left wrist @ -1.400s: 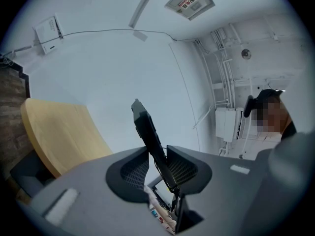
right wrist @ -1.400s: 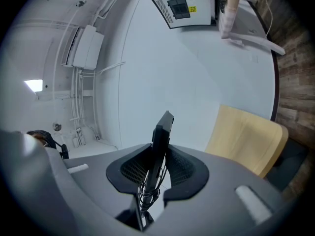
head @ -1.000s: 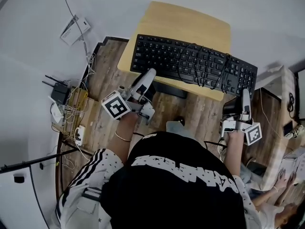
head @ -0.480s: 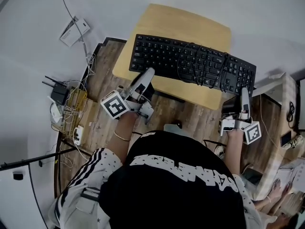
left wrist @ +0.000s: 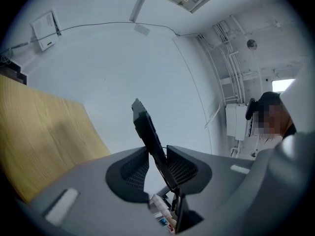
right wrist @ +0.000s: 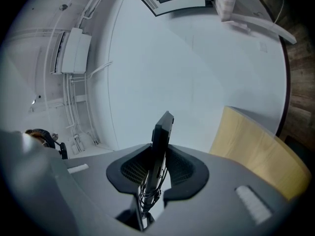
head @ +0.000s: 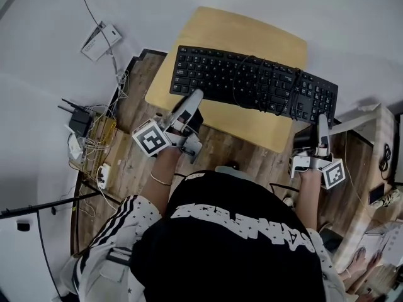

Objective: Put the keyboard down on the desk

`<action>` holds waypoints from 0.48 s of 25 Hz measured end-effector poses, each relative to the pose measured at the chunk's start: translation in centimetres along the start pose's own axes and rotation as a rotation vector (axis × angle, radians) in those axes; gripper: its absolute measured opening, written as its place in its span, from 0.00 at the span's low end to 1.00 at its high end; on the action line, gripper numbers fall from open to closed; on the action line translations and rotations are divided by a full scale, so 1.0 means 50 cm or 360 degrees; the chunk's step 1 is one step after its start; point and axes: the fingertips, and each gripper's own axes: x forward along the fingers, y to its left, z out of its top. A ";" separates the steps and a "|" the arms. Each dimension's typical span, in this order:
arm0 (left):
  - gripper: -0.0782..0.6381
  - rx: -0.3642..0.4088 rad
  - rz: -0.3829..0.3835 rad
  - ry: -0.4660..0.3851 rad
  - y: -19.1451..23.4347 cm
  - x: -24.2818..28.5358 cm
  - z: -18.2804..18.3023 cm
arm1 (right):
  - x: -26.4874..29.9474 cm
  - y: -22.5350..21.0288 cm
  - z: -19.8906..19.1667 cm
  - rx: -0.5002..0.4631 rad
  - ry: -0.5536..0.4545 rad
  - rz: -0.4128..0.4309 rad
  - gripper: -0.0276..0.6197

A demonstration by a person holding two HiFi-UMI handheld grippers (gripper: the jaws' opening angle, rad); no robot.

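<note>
Keyboard [head: 252, 83] shifted further over desk [head: 249, 29], left hand-held gripper [head: 193, 97], right hand-held gripper [head: 322, 121] both clamping it

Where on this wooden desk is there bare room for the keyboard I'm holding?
What shows of the desk is bare: a wide strip beyond the keyboard, a narrower one along its near edge. The floor at left is crowded with cables.

A black shirt [head: 239, 244] with white lettering is worn. Left of the shirt a white speckled sleeve [head: 116, 238] with black stripes is seen, and above it a thin bracelet [head: 158, 179]. The left gripper [head: 194, 98] and right gripper [head: 322, 123] are marked with black-and-white cubes.
</note>
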 end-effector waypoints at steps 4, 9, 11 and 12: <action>0.26 -0.0011 -0.0064 -0.0050 -0.008 -0.018 -0.009 | -0.007 -0.008 -0.004 -0.0006 0.0024 0.0061 0.19; 0.26 0.0104 -0.0301 -0.0125 -0.012 0.006 -0.001 | 0.002 -0.019 0.004 -0.0076 -0.0061 0.0271 0.19; 0.26 0.0142 -0.0275 -0.0118 -0.005 -0.002 -0.004 | -0.011 -0.018 0.001 -0.0086 -0.0065 0.0265 0.19; 0.26 0.0164 -0.0250 -0.0111 0.000 -0.006 -0.004 | -0.014 -0.017 0.000 -0.0087 -0.0061 0.0260 0.19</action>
